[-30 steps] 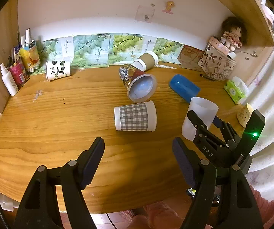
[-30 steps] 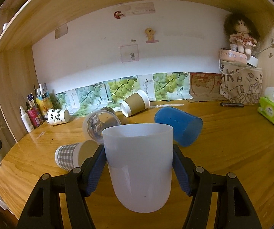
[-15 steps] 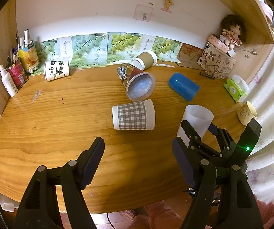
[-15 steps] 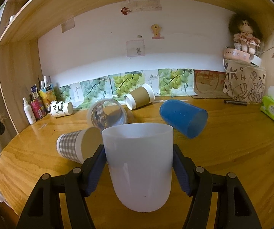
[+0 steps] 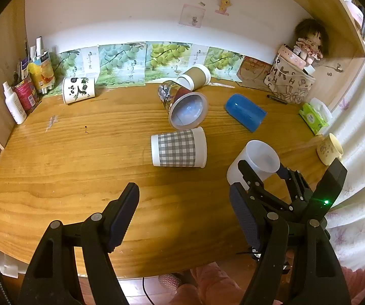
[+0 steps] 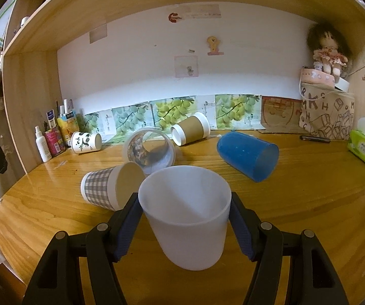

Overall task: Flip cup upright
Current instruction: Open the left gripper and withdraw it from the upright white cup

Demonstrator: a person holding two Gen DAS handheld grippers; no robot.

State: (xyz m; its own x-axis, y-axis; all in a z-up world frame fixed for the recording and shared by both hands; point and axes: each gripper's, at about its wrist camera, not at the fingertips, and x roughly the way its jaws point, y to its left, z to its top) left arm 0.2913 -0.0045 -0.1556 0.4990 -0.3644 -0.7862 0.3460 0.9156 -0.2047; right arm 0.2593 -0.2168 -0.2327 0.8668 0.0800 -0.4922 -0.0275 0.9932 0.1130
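Observation:
My right gripper is shut on a translucent white plastic cup, mouth up, held upright near the desk's front right; whether its base touches the wood I cannot tell. The cup and right gripper also show in the left wrist view. My left gripper is open and empty over the desk's front edge. Lying on their sides are a grey checked cup, a printed clear cup, a blue cup, a brown-sleeved cup and a panda cup.
Bottles and tubes stand at the back left. A lettered bag with a doll, a tissue pack and a cream mug sit at the right. A curtain hangs at the right edge.
The right gripper has lowered the white cup and moved it toward the front right; I now see down into its mouth. The left gripper stays open in place.

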